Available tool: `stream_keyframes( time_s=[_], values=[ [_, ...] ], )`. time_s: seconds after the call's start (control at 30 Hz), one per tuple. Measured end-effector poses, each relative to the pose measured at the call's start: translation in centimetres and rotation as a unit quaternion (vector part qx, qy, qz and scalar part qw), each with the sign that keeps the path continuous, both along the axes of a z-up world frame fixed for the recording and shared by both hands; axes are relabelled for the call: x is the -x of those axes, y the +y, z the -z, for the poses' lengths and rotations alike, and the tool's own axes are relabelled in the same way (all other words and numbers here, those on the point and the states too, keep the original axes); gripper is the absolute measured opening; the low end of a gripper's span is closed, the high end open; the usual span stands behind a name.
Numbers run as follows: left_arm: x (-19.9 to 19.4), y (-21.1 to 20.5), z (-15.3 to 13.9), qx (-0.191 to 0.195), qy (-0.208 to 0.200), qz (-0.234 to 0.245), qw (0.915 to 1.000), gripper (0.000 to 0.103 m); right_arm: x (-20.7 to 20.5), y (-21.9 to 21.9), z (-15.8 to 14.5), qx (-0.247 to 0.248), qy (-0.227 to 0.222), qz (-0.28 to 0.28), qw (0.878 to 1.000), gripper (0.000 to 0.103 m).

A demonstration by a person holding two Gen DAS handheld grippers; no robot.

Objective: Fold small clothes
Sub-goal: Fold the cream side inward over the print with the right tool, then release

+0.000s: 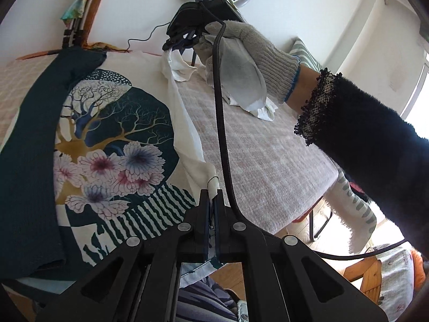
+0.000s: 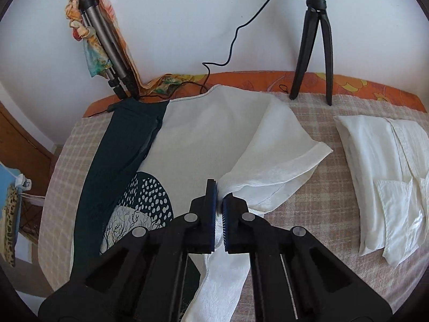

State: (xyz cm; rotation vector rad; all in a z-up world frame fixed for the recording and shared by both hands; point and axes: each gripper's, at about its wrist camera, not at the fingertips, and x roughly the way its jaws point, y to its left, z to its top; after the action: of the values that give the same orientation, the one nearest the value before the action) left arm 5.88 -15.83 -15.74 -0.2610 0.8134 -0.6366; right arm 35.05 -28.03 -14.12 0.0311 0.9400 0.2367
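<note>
both grippers, left gripper (image 1: 213, 201) and right gripper (image 2: 219, 198), pinch the printed shirt (image 1: 112, 145).

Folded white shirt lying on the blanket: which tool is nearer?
Right. The right tool grips the printed garment beside the folded white shirt; the left tool grips the garment's opposite end.

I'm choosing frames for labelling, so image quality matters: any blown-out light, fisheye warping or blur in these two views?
Left wrist view: the window at the right edge is blown out, and the table edge bows. Right wrist view: light is even and soft, the printed garment is sharp, and the black tripod leans from warping.
</note>
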Motion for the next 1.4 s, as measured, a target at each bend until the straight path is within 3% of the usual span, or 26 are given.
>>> stream_keyframes(
  time_s=[0.37,0.5,0.57,0.6,0.63,0.7,0.8,0.9,1.0,1.1,1.2,1.3,1.37,1.4],
  values=[
    [0.3,5.5,1.2,0.0,0.016,-0.056,0.9983,0.001,-1.1,12.4,3.8,0.091,0.013,-0.092,0.991,0.005],
    [-0.2,5.6,2.1,-0.022,0.045,-0.048,0.9976,0.002,-2.4,13.6,6.5,0.102,0.065,-0.1,0.988,0.005],
    [-0.2,6.1,1.9,-0.029,0.052,-0.054,0.9968,0.014,-2.4,13.1,6.8,0.095,0.085,-0.108,0.986,0.02],
    [-0.3,6.5,1.7,-0.031,0.053,-0.058,0.9964,0.016,-2.1,12.5,6.4,0.087,0.082,-0.115,0.986,0.026],
    [-0.1,7.1,1.4,-0.029,0.05,-0.059,0.9966,0.017,-1.6,11.8,5.6,0.076,0.077,-0.119,0.987,0.04],
    [0.5,8.5,0.4,-0.024,0.03,-0.064,0.9972,0.017,-0.6,9.7,3.4,0.028,0.061,-0.12,0.99,0.053],
    [0.8,11.2,-0.9,-0.02,0.004,-0.083,0.9964,0.017,0.0,5.0,0.5,-0.028,0.028,-0.083,0.996,0.053],
    [0.6,14.4,-1.6,-0.03,-0.009,-0.129,0.9911,0.017,-1.7,0.3,0.2,-0.011,0.02,0.015,1.0,0.054],
    [0.2,17.4,-1.4,-0.038,-0.006,-0.168,0.985,0.017,-3.9,-3.2,1.5,-0.048,0.048,0.073,0.995,0.054],
    [0.4,19.9,-1.1,-0.045,-0.001,-0.207,0.9774,0.017,-5.3,-4.3,2.7,-0.076,0.066,0.09,0.991,0.054],
    [0.5,22.2,-0.7,-0.049,0.006,-0.232,0.9714,0.017,-6.4,-3.0,3.1,-0.077,0.069,0.074,0.992,0.054],
    [0.5,23.3,-0.2,-0.06,0.012,-0.249,0.9667,0.017,-7.4,-1.3,3.8,-0.034,0.074,0.069,0.994,0.052],
    [0.6,23.8,0.0,-0.059,0.014,-0.256,0.9649,0.017,-8.1,-0.7,4.7,-0.022,0.095,0.07,0.993,0.006],
    [0.5,24.0,0.1,-0.056,0.014,-0.258,0.9643,0.017,-8.3,-0.7,4.6,-0.029,0.096,0.071,0.992,0.006]
  ],
)
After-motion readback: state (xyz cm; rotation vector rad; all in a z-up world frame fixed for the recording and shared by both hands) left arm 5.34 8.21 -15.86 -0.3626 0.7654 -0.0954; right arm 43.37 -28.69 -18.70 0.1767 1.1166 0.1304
